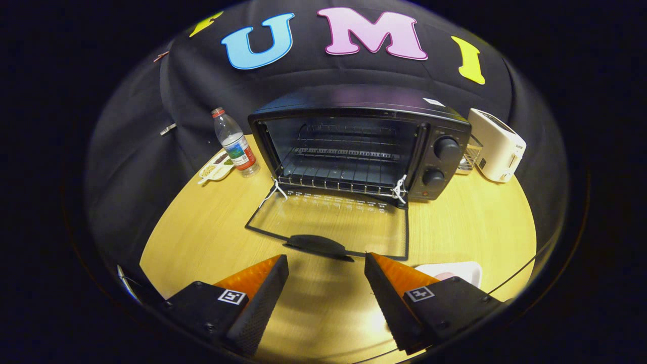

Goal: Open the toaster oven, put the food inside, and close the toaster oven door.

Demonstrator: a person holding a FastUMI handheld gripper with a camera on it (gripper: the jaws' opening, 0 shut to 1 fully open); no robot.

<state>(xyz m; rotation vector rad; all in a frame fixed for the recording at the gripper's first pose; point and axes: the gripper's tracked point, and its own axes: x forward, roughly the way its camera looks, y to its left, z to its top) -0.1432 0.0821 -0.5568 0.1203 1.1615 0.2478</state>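
On a round, pale wooden table (pixel 202 237) in a black-draped booth, a black toaster oven (pixel 361 144) stands with its glass door (pixel 328 220) folded down flat onto the tabletop, the dark curved handle (pixel 318 245) at the door's near edge. The oven's cavity lies open, a wire rack (pixel 338 174) inside it, and two round black knobs (pixel 441 162) sit one above the other on its right-hand panel. The hand-held gripper (pixel 326 268) hovers just short of the door handle, its two fingers spread wide with nothing between them but bare table. A white plate (pixel 455 270) carrying something pinkish, partly hidden, peeks out just beyond the right finger, beside the open door's right corner; what the food is cannot be made out. Left of the oven a clear plastic water bottle with a red cap (pixel 235 142) stands upright, a small pale dish (pixel 216 168) touching its base. To the oven's right are a white pop-up toaster (pixel 498 146) and, between the two appliances, a small wire basket (pixel 470 156).
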